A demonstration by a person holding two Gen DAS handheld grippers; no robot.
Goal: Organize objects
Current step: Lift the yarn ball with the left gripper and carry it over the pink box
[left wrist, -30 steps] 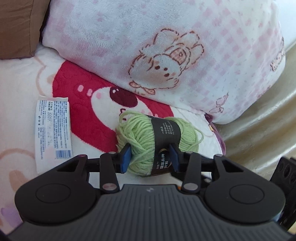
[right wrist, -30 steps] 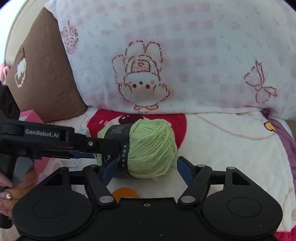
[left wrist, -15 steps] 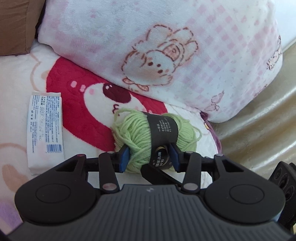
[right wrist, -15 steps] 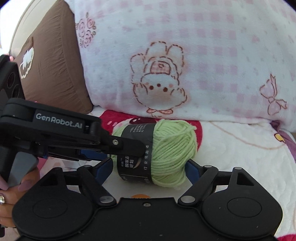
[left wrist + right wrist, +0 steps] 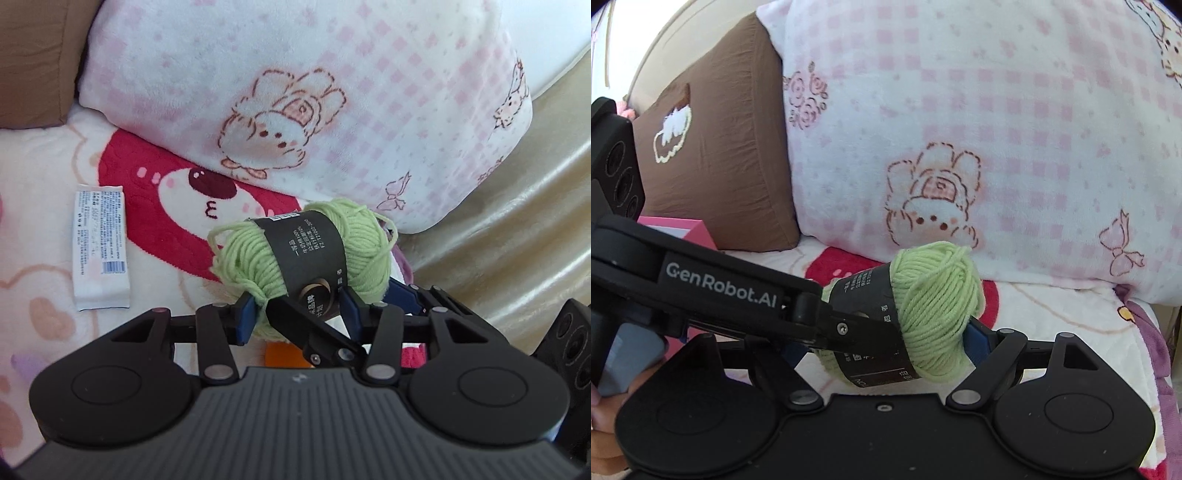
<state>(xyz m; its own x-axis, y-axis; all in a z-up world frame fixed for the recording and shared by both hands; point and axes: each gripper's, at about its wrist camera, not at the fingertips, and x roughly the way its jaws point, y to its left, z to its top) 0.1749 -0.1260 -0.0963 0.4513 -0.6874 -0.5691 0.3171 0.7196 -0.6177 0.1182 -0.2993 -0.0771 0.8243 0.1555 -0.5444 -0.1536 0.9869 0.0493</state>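
Note:
A light green yarn ball (image 5: pixel 306 254) with a black paper band is held above the bed; it also shows in the right wrist view (image 5: pixel 934 314). My left gripper (image 5: pixel 297 314) is shut on its near end, blue pads against the yarn and band. My right gripper (image 5: pixel 882 343) has closed around the same ball from the right side, its fingers (image 5: pixel 979 336) pressing on it. The right gripper's finger (image 5: pixel 406 295) crosses under the ball in the left wrist view. The left gripper's body (image 5: pixel 720 288) crosses the right wrist view.
A pink-and-white checked pillow (image 5: pixel 332 92) lies behind the ball, a brown pillow (image 5: pixel 713 158) to its left. A white wrapped packet (image 5: pixel 99 247) lies on the red-and-white blanket (image 5: pixel 147 206). A pink box (image 5: pixel 679 229) stands at the left. A beige bed edge (image 5: pixel 517 221) runs at the right.
The ball has been lifted off the blanket in the left gripper. The right gripper has moved in and closed around it from the right.

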